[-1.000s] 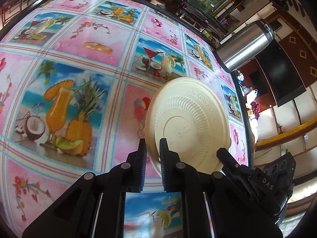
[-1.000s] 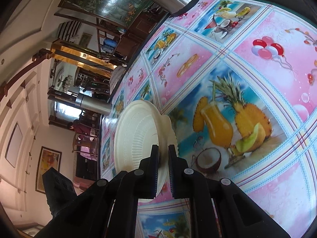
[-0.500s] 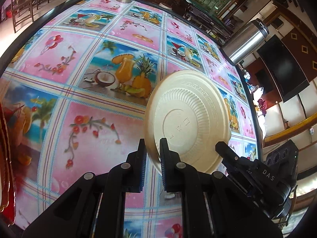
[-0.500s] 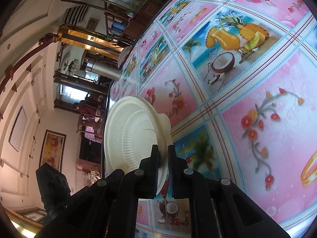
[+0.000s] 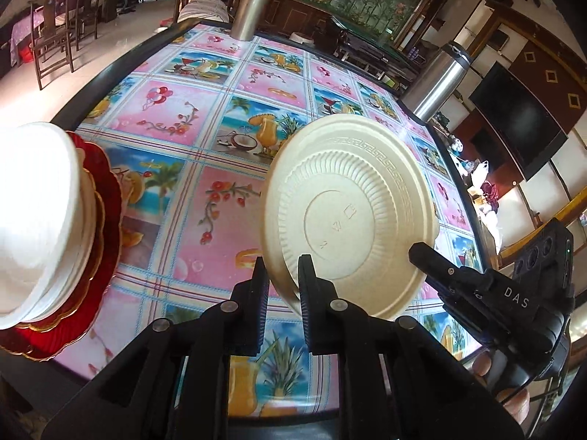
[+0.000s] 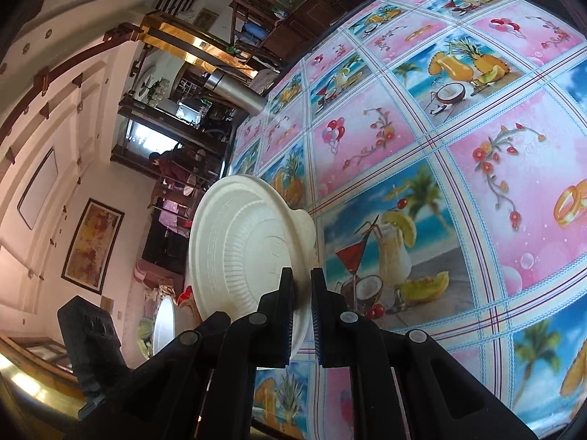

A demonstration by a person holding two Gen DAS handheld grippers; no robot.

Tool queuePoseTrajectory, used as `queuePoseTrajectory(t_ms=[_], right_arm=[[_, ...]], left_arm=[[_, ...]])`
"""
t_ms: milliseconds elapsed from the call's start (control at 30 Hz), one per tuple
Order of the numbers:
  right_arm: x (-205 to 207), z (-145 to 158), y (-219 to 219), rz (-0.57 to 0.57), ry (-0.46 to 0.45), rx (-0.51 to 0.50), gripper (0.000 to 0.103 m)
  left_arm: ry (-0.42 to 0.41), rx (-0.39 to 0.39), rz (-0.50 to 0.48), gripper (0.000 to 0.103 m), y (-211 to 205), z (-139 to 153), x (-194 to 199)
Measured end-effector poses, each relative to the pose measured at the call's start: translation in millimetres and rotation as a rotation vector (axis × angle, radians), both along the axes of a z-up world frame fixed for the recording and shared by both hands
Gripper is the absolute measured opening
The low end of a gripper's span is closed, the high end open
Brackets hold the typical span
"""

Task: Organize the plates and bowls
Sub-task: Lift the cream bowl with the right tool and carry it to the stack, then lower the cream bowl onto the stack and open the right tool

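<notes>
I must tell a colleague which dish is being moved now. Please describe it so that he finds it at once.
Above the table with the fruit-print cloth, both tools, left tool and right tool, grip one cream ribbed disposable bowl by its rim. Unlike the white bowls stacked on red gold-edged plates at the left, it is lifted and tilted on edge.

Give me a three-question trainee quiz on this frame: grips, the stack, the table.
1. True or false: the left gripper and the right gripper are both shut on the rim of the same cream bowl.
2. What lies at the bottom of the stack at the left table edge?
A. red gold-rimmed plates
B. a steel flask
C. a black tray
3. Fill in: the bowl is held off the fruit-print tablecloth, tilted, its ____ facing the left wrist camera.

Key: 1 true; 2 A; 3 underside.
</notes>
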State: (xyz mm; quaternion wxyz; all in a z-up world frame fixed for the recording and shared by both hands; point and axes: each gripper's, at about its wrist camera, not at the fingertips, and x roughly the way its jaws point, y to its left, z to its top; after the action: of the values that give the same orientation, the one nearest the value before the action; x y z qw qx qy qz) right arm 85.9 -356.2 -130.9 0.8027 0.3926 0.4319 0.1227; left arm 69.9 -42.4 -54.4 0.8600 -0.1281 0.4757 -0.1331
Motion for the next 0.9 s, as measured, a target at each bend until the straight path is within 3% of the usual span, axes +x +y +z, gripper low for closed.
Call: queuePoseTrajectory(t_ms=[267, 533, 700, 900], right_arm=[[-10.4, 40.4, 45.5, 0.093, -0.088, -0.014, 0.009], [-0.8, 72.2, 125.5, 0.236, -0.14, -0.005, 0.01], [9.0, 78.1, 178.5, 0.32, -0.148, -0.002, 0.01], [13.4, 73.2, 225.5, 0.382, -0.139, -0.02, 0.01]], left_arm=[[-0.117, 0.008, 0.085, 0.015, 58.6, 35.1, -34.5], [-0.177, 0.054, 0.207, 0.017, 129.5, 53.5, -55.7], [-0.196, 0.123, 0.262, 0.018, 153.9, 56.7, -61.8], [-0.161, 0.145, 0.296, 0.018, 171.8, 42.3, -55.2]])
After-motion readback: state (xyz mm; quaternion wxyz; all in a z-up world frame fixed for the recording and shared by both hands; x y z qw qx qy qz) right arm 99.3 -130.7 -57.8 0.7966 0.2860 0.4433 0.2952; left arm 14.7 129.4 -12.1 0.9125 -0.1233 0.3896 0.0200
